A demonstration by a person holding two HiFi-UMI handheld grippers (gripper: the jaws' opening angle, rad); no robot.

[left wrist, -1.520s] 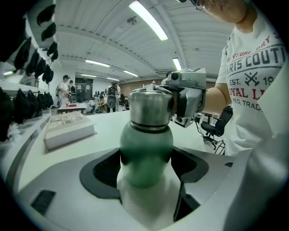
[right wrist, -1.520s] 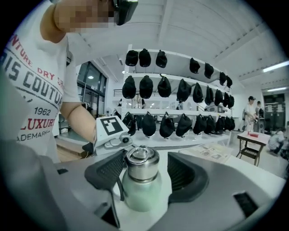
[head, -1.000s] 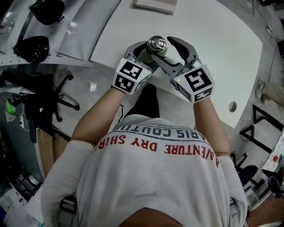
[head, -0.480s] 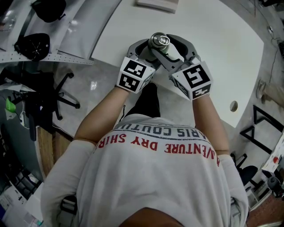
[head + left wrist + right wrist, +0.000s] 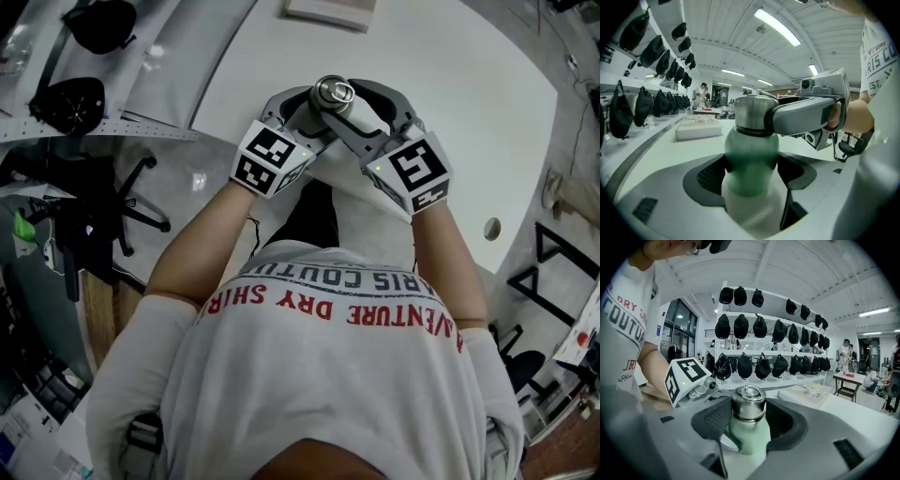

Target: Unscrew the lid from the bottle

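A pale green bottle (image 5: 751, 161) with a steel lid (image 5: 334, 92) stands near the front edge of the white table (image 5: 450, 103). My left gripper (image 5: 302, 111) is shut on the bottle's green body just below the lid, seen close in the left gripper view (image 5: 751, 176). My right gripper (image 5: 354, 101) reaches in from the right at lid height. Its jaws are closing with the lid (image 5: 748, 404) between them, and both dark pads lie against the lid's sides. One grey right jaw (image 5: 806, 115) crosses the lid (image 5: 750, 112) in the left gripper view.
A flat white box (image 5: 330, 9) lies at the table's far edge. Wall shelves with several black caps (image 5: 761, 366) stand behind the table. An office chair (image 5: 122, 211) stands on the floor to the left. A round cable hole (image 5: 492, 225) sits in the table at right.
The right jaws have narrowed from wide apart onto the lid. Both hands shifted slightly, and the left marker cube moved a little left.
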